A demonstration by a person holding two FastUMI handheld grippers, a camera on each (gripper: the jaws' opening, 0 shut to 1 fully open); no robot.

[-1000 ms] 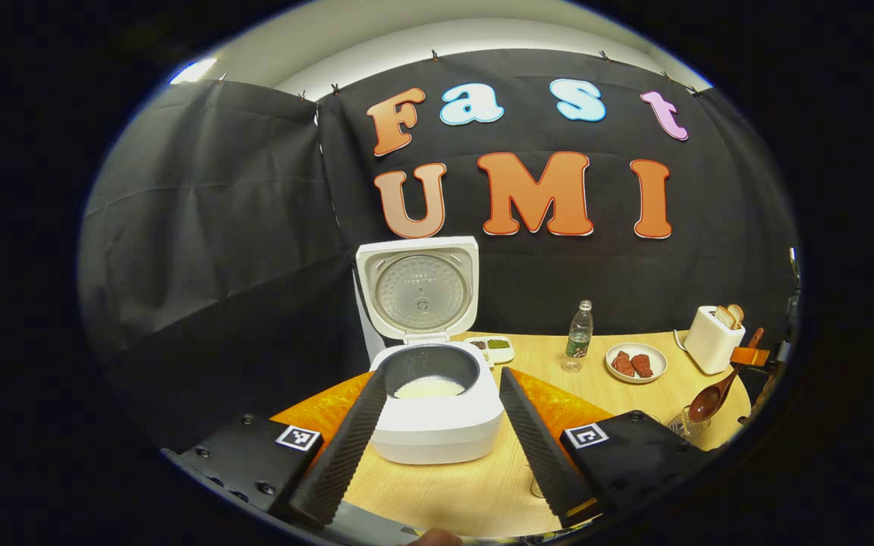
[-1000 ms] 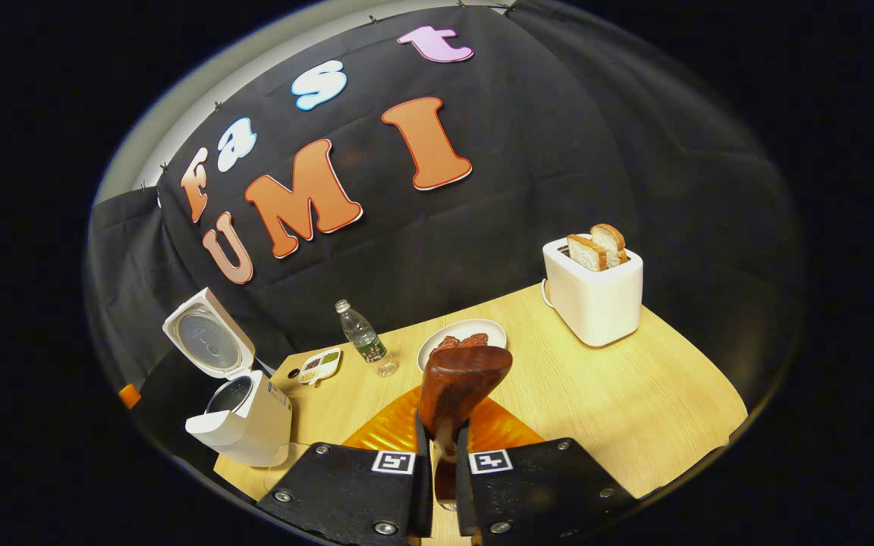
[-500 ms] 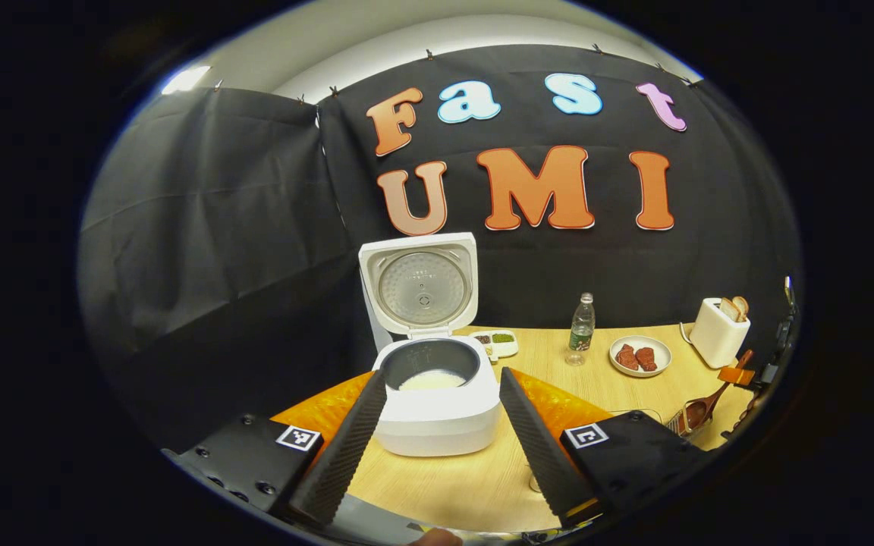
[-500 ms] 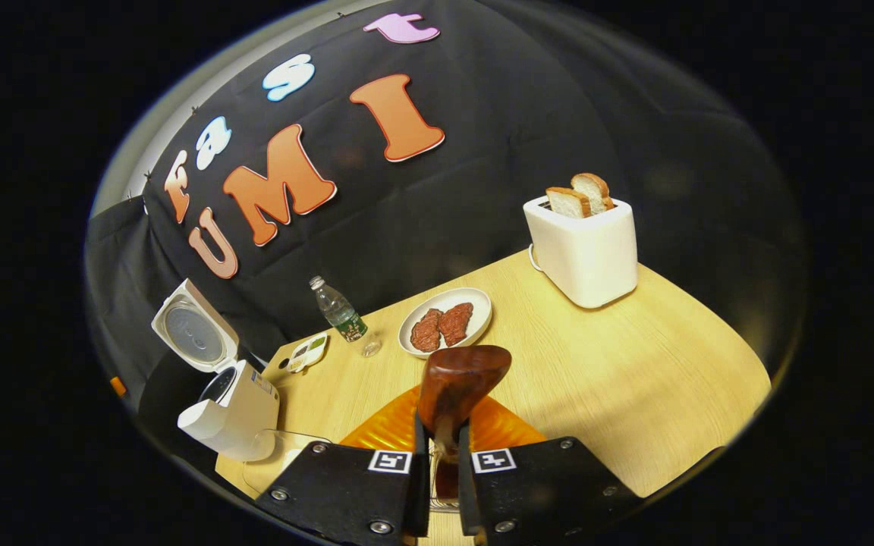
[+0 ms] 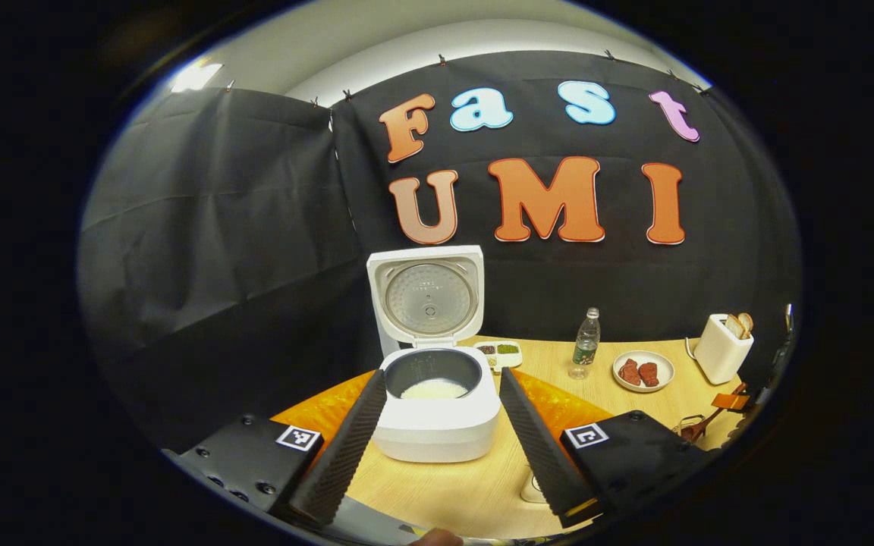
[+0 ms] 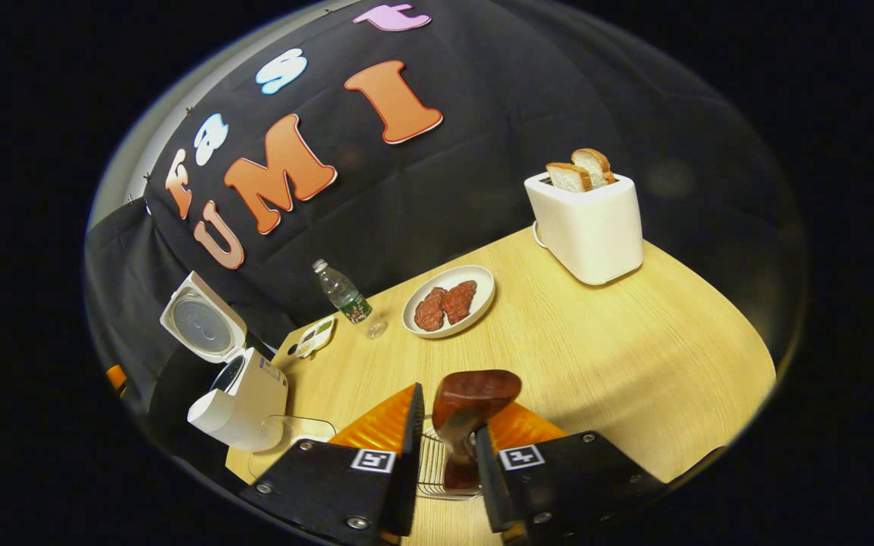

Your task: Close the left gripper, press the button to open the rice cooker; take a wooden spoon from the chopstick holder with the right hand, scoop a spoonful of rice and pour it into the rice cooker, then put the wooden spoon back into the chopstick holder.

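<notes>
**Spoon back in the holder, cooker lid up**

A light wooden table with a rounded edge stands in a booth walled by black cloth; a pale wall and a ceiling light show above the cloth in the left gripper view. An orange mat lies on the table under both grippers.

There is one rice cooker, one toaster, one water bottle, one plate, one small divided dish, one wire chopstick holder and one wooden spoon.

The left gripper is released, its two ribbed fingers spread wide, and the rice cooker sits straight ahead between them. The cooker's lid stands upright at the back, and white rice lies in the bottom of the dark inner pot. The divided dish, just behind the cooker to the right, holds dark and green grains in separate compartments.

The right gripper is also released: its fingers stand apart on either side of the wooden spoon, neither pressing it. The spoon stands bowl up in the chopstick holder, directly between and just ahead of those fingers. Farther ahead the plate carries two reddish pieces of meat, the bottle stands just left of it, and the toaster, ahead to the right, has two slices of bread sticking out of its slots.
</notes>
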